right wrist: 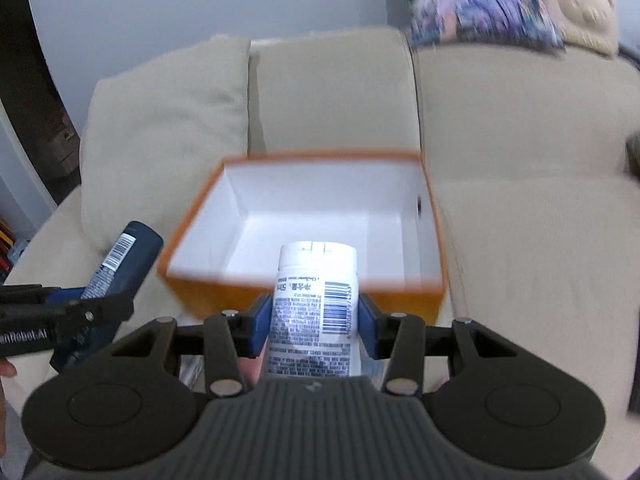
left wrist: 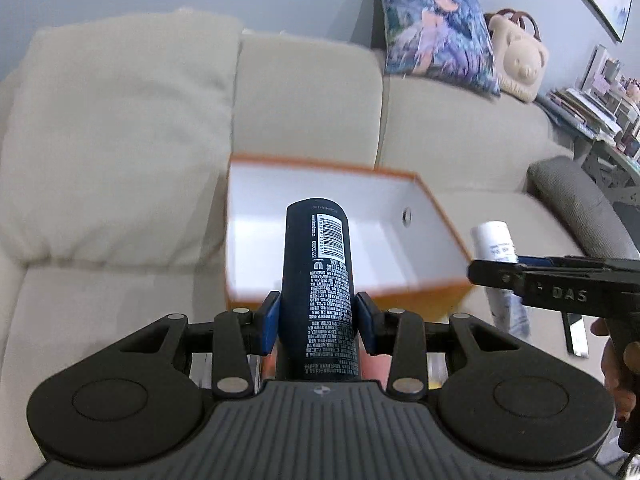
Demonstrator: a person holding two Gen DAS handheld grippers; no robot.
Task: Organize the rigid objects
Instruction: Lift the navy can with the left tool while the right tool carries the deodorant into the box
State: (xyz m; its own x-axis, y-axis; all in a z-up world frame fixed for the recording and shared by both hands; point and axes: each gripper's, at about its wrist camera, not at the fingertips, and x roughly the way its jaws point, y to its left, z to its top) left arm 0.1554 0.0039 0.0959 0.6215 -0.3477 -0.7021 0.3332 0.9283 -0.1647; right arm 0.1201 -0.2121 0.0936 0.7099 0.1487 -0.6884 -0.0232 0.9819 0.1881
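An open orange box with a white inside [left wrist: 436, 216] [right wrist: 434, 216] sits on the beige sofa; nothing shows inside it. My left gripper [left wrist: 318, 320] is shut on a dark blue bottle [left wrist: 318, 280] that points forward over the box's near wall. My right gripper [right wrist: 314, 328] is shut on a white bottle with a barcode label [right wrist: 316, 300], its cap over the box's near edge. Each view shows the other gripper: the right one with the white bottle [left wrist: 500, 248] at the right, the left one with the blue bottle [right wrist: 120, 264] at the left.
The sofa [left wrist: 120, 300] has thick back cushions [left wrist: 116, 140]. A printed pillow [left wrist: 436, 28] and a bear-shaped bag [left wrist: 520, 64] lie on its backrest at the right. A grey armrest [left wrist: 580, 200] and a cluttered shelf [left wrist: 600, 108] stand at the far right.
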